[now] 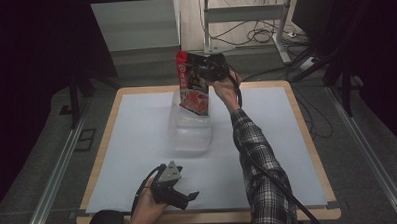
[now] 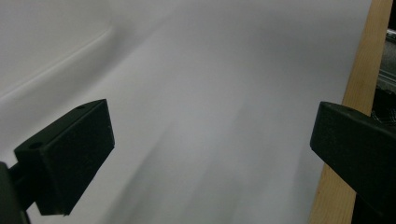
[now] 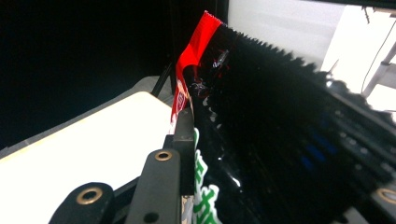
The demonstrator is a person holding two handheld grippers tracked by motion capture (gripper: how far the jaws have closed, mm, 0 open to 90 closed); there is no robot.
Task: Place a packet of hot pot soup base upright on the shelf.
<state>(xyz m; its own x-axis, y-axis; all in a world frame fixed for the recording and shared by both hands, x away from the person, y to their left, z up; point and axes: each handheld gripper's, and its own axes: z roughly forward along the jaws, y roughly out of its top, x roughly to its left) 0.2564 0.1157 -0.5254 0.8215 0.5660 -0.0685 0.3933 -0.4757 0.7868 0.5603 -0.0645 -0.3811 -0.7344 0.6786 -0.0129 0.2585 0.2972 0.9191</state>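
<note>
Snack packet, red and black, is what I am handling, and it hangs in the air over the far half of the table, clamped in my right gripper; working from the left across the high view, my left gripper comes first, low at the near edge of the white table top, held in the person's left hand; its jaws stand wide apart with nothing between them, and in the left gripper view I see bare white surface and the wooden rim between the two black fingers; further right and farther back sits a clear plastic container, blurred enough that I think it is an open tub but cannot be sure of its shape; the packet hangs just above its far end, its lower corner seemingly dipping into it; the right gripper grips the packet at its upper right edge, so the packet lies to the left of and below the jaws; in the right gripper view the jaws are clenched on the glossy black film; the checked sleeve runs back to the near edge.
</note>
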